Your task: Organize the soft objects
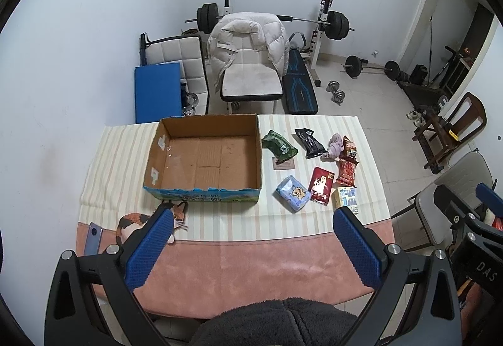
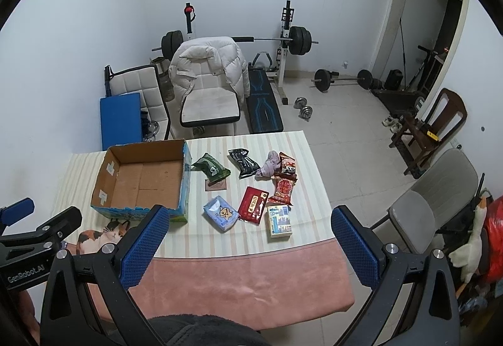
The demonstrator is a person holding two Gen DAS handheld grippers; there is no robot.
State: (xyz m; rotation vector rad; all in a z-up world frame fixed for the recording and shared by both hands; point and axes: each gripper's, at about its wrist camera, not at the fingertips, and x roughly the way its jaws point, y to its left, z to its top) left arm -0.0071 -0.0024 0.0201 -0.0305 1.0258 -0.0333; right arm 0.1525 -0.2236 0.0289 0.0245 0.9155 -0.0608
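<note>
An open, empty cardboard box [image 1: 207, 157] [image 2: 144, 181] stands on the striped tablecloth. To its right lie soft packs: a green pack [image 1: 279, 147] [image 2: 212, 170], a black pack [image 1: 309, 143] [image 2: 245, 162], a lilac cloth [image 1: 335, 149] [image 2: 268, 169], red snack bags [image 1: 347, 168] [image 2: 284, 185], a red pack [image 1: 321, 185] [image 2: 253, 204], a blue tissue pack [image 1: 293, 192] [image 2: 221, 213] and a yellow tissue pack [image 1: 346, 199] [image 2: 279, 221]. My left gripper [image 1: 251, 217] is open and empty above the near table edge. My right gripper [image 2: 250, 215] is open and empty too.
A phone [image 1: 92, 237] lies at the near left by a cat print [image 1: 135, 223]. A brown card [image 1: 283, 163] lies beside the green pack. Behind the table stand a white chair with a jacket [image 1: 248, 63], a weight bench and barbells. A grey chair [image 2: 430, 204] stands right.
</note>
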